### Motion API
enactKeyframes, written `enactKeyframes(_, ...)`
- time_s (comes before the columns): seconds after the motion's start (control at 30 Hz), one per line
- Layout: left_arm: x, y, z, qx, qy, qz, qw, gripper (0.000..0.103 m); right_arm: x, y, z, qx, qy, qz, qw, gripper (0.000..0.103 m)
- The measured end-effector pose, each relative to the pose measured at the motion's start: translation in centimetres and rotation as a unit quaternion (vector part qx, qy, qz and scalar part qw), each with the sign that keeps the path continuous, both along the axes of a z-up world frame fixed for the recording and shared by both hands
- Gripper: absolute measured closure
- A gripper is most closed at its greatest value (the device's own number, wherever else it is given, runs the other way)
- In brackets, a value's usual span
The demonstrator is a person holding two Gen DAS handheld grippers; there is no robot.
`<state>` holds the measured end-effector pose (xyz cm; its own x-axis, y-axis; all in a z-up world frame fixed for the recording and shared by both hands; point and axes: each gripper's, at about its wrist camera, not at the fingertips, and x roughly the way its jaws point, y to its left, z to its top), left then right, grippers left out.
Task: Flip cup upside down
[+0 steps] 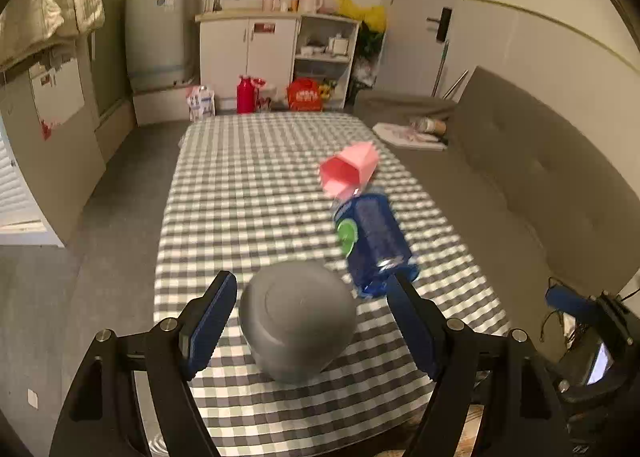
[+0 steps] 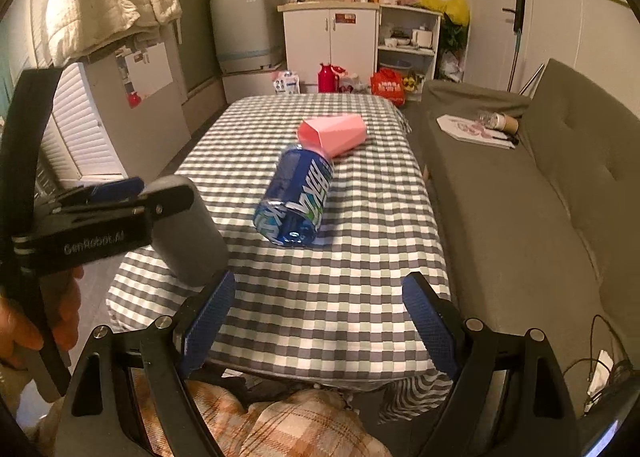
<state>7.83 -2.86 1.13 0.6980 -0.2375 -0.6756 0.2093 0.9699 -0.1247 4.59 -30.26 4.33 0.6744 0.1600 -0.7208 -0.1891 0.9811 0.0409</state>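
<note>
A grey cup (image 1: 298,321) stands upside down, base up, on the checked tablecloth (image 1: 248,193) near the table's front left. My left gripper (image 1: 312,297) is open, its blue-padded fingers either side of the cup with gaps, not touching. In the right wrist view the same cup (image 2: 192,233) shows at the left with my left gripper (image 2: 120,197) around it. My right gripper (image 2: 320,297) is open and empty above the table's front edge, to the right of the cup.
A blue bottle (image 2: 296,197) lies on its side mid-table, a pink faceted cup (image 2: 334,135) lying on its side just behind it. A grey sofa (image 2: 520,185) runs along the right. White cabinets (image 2: 332,45) and a red flask (image 2: 326,77) stand beyond.
</note>
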Motion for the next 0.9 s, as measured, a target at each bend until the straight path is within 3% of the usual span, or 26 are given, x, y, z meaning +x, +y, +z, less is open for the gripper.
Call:
enactKeyframes(0.23, -3.2, 1.1, 4.0, -0.008, -0.052, 0.006, 0.9986, 0.023, -2.4, 0.3, 2.9, 0.008, -0.045, 0.005, 0.999, 0.017)
enactKeyframes(0.3, -4.6, 1.6, 4.9, -0.004, -0.074, 0.015, 0.9971, 0.018, -3.1, 0.3, 3.7, 0.014, -0.067, 0.005, 0.998, 0.017)
enactKeyframes(0.33, -5.3, 1.9, 5.1, -0.001, -0.085, 0.021, 0.9961, 0.011, -3.5, 0.3, 4.0, 0.017, -0.077, 0.005, 0.997, 0.017)
enactKeyframes(0.43, -7.8, 2.9, 5.6, -0.004, -0.119, 0.043, 0.9920, 0.010, -4.4, 0.3, 4.7, 0.021, -0.112, 0.000, 0.993, 0.011)
enactKeyframes(0.53, -9.4, 3.6, 4.8, -0.003, -0.128, 0.065, 0.9896, 0.009, -5.1, 0.4, 4.7, 0.029, -0.143, -0.005, 0.989, 0.006)
enactKeyframes(0.6, -10.2, 3.8, 3.7, 0.002, -0.130, 0.084, 0.9879, 0.001, -5.3, 0.7, 4.3, 0.029, -0.157, -0.007, 0.987, 0.001)
enactKeyframes(0.73, -11.2, 4.3, 1.6, 0.005, -0.137, 0.109, 0.9846, 0.000, -5.4, 1.3, 3.0, 0.015, -0.172, -0.007, 0.985, 0.000)
enactKeyframes(0.83, -11.7, 4.2, 0.2, 0.029, -0.146, 0.123, 0.9811, 0.000, -5.7, 1.3, 1.7, 0.015, -0.186, -0.008, 0.982, 0.000)
enactKeyframes(0.9, -12.1, 4.2, -0.3, 0.028, -0.147, 0.125, 0.9808, 0.000, -5.5, 1.3, 0.7, 0.020, -0.177, -0.002, 0.984, 0.000)
